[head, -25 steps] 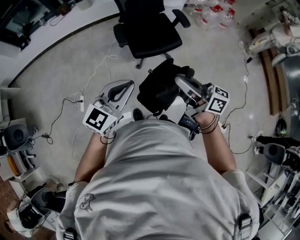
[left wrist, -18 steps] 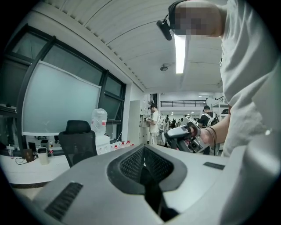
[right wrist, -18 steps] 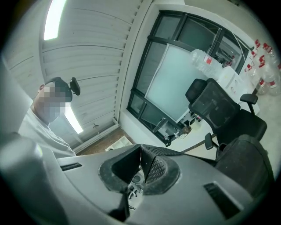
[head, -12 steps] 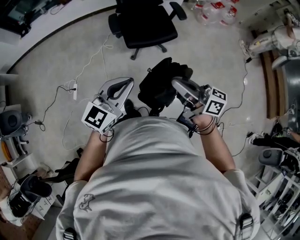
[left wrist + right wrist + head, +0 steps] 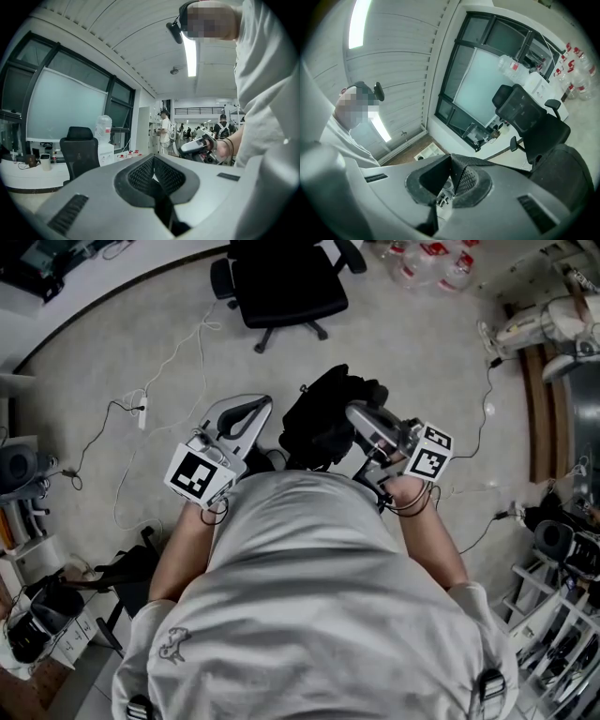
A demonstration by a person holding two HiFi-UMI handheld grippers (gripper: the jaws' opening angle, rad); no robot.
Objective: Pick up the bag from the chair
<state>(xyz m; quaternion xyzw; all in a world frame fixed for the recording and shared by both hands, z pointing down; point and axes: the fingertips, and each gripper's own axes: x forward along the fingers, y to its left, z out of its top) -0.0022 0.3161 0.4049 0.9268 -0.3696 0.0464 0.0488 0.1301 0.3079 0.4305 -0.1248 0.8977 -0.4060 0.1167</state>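
a grey speckled floor (image 5: 422, 362) spreads below, with a white power strip (image 5: 142, 412) and its cables on it. a black office chair (image 5: 286, 282) stands at the far side, and bottles (image 5: 427, 263) are grouped near it. the black bag (image 5: 319, 423) is off the chair, hanging above the floor just in front of the person (image 5: 309, 596). the right gripper (image 5: 358, 415) is clenched on a dark strap of the bag. the left gripper (image 5: 251, 409) is just beside the bag, its jaws pressed together on nothing.
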